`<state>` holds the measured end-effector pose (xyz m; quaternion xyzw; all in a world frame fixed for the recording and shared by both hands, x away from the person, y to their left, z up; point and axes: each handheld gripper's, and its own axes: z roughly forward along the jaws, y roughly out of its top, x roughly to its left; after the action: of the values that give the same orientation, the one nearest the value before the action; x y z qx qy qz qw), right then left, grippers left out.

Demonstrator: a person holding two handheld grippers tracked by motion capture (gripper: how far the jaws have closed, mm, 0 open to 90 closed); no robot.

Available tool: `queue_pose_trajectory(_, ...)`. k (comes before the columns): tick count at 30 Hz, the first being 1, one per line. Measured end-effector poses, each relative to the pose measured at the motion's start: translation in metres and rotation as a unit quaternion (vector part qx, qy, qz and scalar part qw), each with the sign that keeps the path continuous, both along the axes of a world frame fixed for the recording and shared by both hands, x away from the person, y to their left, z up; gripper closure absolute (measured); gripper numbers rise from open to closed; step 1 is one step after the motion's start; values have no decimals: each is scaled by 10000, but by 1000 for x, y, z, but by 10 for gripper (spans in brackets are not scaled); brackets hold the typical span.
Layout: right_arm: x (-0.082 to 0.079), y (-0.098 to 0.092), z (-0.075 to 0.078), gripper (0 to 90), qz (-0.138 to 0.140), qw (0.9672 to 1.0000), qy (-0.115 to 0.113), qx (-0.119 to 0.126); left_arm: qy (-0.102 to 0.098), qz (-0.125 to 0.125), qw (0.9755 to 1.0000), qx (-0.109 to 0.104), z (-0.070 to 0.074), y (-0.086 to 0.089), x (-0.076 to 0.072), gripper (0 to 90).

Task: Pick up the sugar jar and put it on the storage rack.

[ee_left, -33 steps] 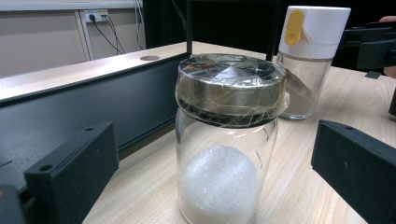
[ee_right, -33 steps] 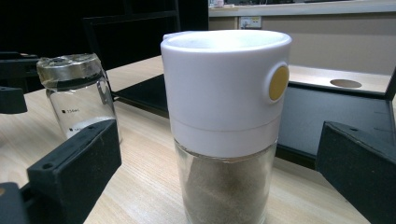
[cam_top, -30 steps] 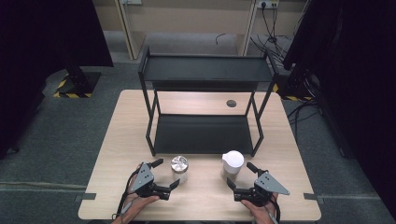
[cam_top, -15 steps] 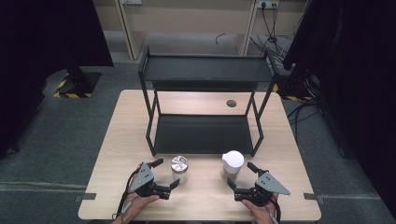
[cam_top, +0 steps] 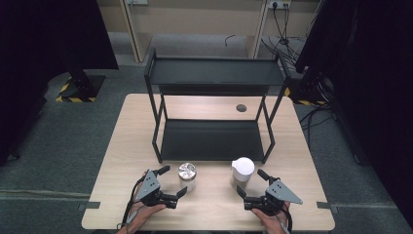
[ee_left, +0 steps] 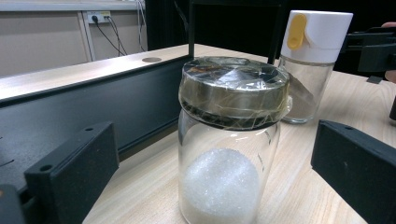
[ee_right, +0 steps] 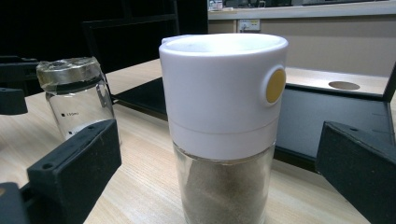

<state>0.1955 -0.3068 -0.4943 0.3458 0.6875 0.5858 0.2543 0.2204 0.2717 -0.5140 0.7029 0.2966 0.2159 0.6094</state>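
a: see the two jars on the desk [cam_top: 214,214]? both stand upright, long axis straight up, lids to the ceiling, just in front of the black shelf rack [cam_top: 213,112].

b: yes. the glass jar [cam_top: 187,176] with the metal lid sits on the person's left, the white-capped jar [cam_top: 242,171] on the right, a clear stretch of wood between them.

a: the left gripper [cam_top: 173,185] has its fingers spread wide, one either side of the glass jar. in the left gripper view there is a gap on both sides of the glass, so nothing is touching it.

b: that jar is only part full, a mound of white grains at the bottom, and the lid looks wrapped in clear tape.

a: the right gripper [cam_top: 251,183] is the same, fingers wide apart and bracketing the white-capped jar without contact.

b: from the right gripper view the cap's yellow button [ee_right: 273,86] faces off to the right, toward the rack, and there's brownish powder behind the glass below the cap.

a: both jars are near the front edge of the desk, level with each other, close to the rack's lower shelf [cam_top: 212,140].
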Motion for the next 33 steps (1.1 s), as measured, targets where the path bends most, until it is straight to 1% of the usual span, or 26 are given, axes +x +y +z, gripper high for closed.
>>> queue_pose_trajectory(12, 0, 0, 0, 6, -2, 10000, 18, 17, -28, 27, 10000, -9, -1, -6, 0, 2)
queue_pose_trajectory(22, 1, 1, -1, 6, 10, 10000, 27, 18, -83, -33, 10000, 34, 0, -15, 4, 2)
queue_pose_trajectory(25, 1, 1, -1, 6, 2, 10000, 27, 25, 4, 1, 10000, -42, 0, -18, 6, 2)
queue_pose_trajectory(27, 1, 1, -1, 6, 2, 10000, 28, 23, -17, -13, 10000, 28, 0, -22, 7, 2)
queue_pose_trajectory(33, 1, 0, -1, 6, 10, 10000, 26, 39, 65, -24, 9999, 80, 1, -28, 11, 5)
